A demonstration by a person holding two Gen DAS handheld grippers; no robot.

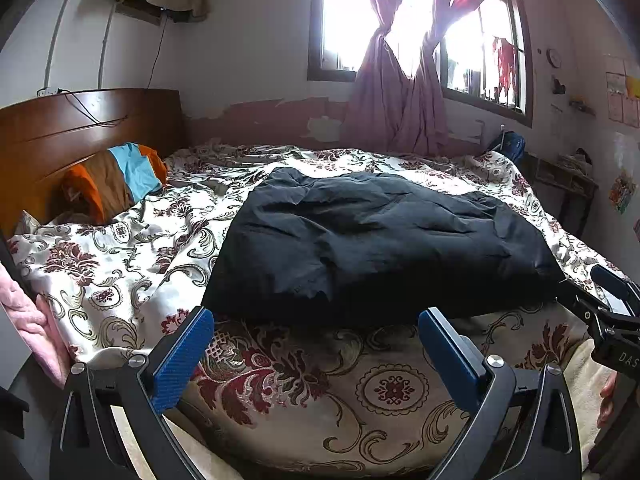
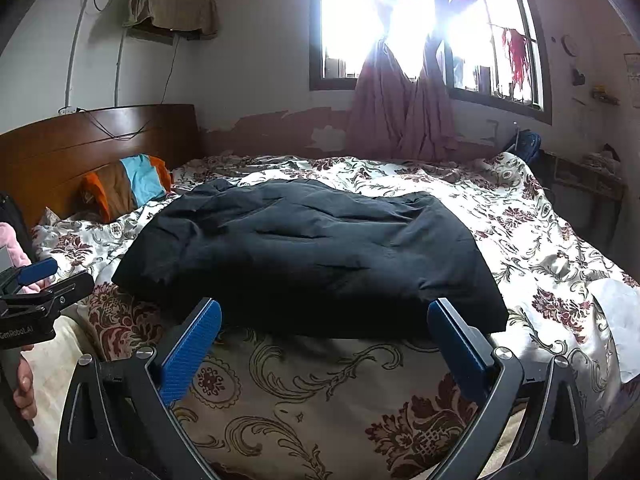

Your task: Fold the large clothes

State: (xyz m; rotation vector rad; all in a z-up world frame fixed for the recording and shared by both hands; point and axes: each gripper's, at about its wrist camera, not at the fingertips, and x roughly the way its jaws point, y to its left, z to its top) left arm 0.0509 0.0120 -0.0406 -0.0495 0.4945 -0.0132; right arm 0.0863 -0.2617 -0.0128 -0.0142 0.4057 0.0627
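Dark, padded garment [image 1: 380, 240] is seen lying on the floral bedspread [image 1: 120, 272], toward the near edge of the bed and roughly centred along it; it already looks bundled into a rough rectangle, though how many folds are in it cannot be told. Left gripper [image 1: 316, 356] is held over the near edge, fingers spread wide, nothing pinched, just short of the garment's near hem. Right gripper [image 2: 324, 352] is held the same way: spread, empty, close to the near hem toward the garment's right corner. Each gripper is glimpsed at the edge of the other's view.

Risks, as judged:
- Thick, puffy fabric may be caught only on its top layer, so the lower layers would be left behind and the bundle would open.
- Bedspread may be pinched along with the hem, since the hem lies flat against it and the spread is loose and wrinkled; the cover would then be dragged.
- Uneven lifting by the two grippers could skew the fold, because the left corner looks ragged and lower.
- Slick shell fabric may slip out of the pads under its own weight.
- Strong window [image 2: 400, 20] glare darkens the garment, so seams are hard to make out.
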